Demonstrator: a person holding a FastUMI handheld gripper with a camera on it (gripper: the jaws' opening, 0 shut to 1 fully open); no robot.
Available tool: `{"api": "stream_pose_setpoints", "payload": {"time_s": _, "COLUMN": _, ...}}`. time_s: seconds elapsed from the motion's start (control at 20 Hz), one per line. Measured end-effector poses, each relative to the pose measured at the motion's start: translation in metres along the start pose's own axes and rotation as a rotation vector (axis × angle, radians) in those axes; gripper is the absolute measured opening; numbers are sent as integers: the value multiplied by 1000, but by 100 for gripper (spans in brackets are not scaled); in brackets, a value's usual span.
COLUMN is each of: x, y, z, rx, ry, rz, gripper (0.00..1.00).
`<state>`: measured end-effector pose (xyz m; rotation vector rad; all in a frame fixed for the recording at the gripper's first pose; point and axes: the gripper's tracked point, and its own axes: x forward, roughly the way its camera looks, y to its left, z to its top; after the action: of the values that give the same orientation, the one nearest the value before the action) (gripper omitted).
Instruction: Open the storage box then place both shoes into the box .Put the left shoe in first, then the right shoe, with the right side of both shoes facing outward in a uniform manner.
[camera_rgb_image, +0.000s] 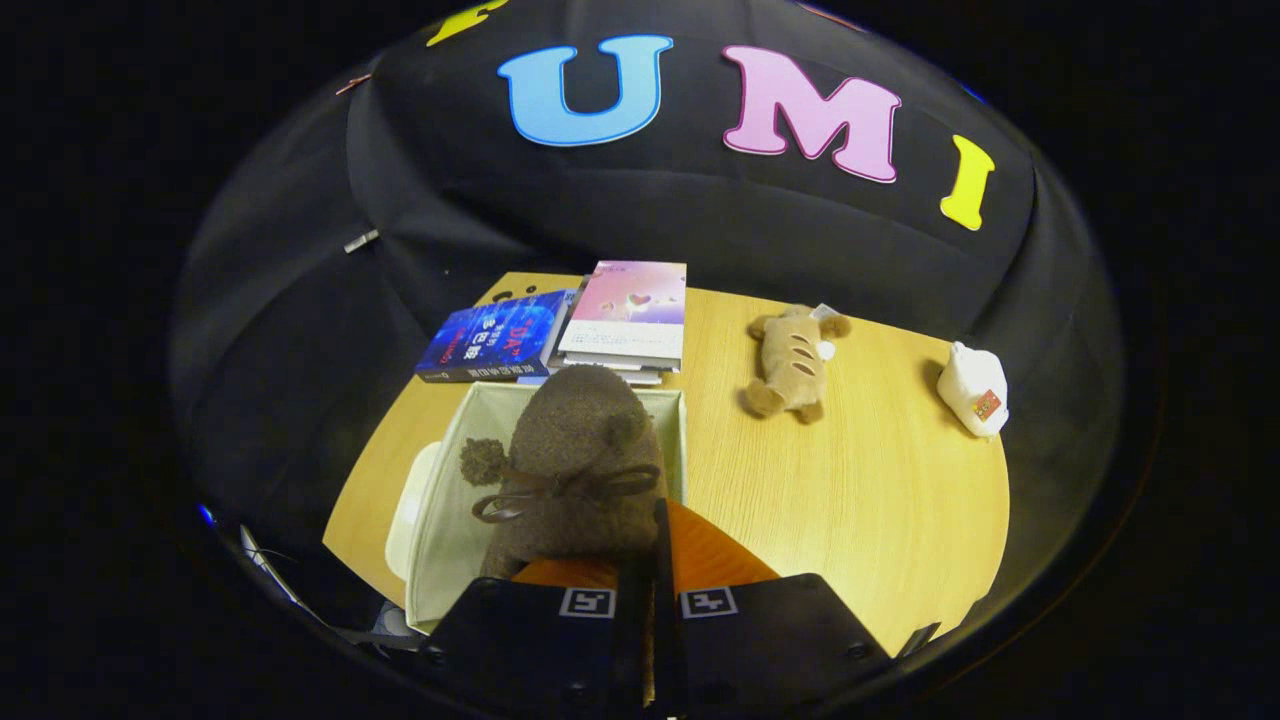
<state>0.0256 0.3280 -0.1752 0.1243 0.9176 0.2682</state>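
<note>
**Brown shoe held over the open storage box**

The gripper (655, 560) is seen with its fingers drawn close together, nipped on the near rim of a fuzzy brown shoe (580, 450) — a narrow gap alone is left between them. The shoe is carried toe-forward, a dark bow and a pompom shown on its upper, and an orange lining exposed at its opening just by the fingers. It is held above the storage box (440, 500), a pale fabric-lined bin whose interior is left open; whether the shoe touches the bottom cannot be told. A white lid (405, 515) is seen resting against the box's left side.

Beyond the box, two books (560, 335) are laid side by side on the wooden table (850, 500). Farther right, a tan plush toy (790, 365) is laid flat, and a small white figure (972, 390) is placed near the far-right edge.
</note>
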Motion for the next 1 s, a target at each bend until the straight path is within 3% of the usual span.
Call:
{"api": "stream_pose_setpoints", "payload": {"time_s": 0.25, "x": 31, "y": 2, "z": -26, "rx": -37, "ry": 62, "rz": -72, "gripper": 9}}
{"api": "stream_pose_setpoints", "payload": {"time_s": 0.55, "x": 38, "y": 13, "z": -34, "rx": -42, "ry": 83, "rz": -40, "gripper": 18}}
{"api": "stream_pose_setpoints", "payload": {"time_s": 0.65, "x": 36, "y": 21, "z": -30, "rx": -50, "ry": 71, "rz": -4, "gripper": 30}}
{"api": "stream_pose_setpoints", "payload": {"time_s": 0.8, "x": 33, "y": 25, "z": -29, "rx": -71, "ry": 60, "rz": 30, "gripper": 94}}
{"api": "stream_pose_setpoints", "payload": {"time_s": 0.85, "x": 33, "y": 24, "z": -31, "rx": -86, "ry": 54, "rz": 26, "gripper": 100}}
{"api": "stream_pose_setpoints", "payload": {"time_s": 1.0, "x": 28, "y": 25, "z": -29, "rx": -114, "ry": 30, "rz": 40, "gripper": 99}}
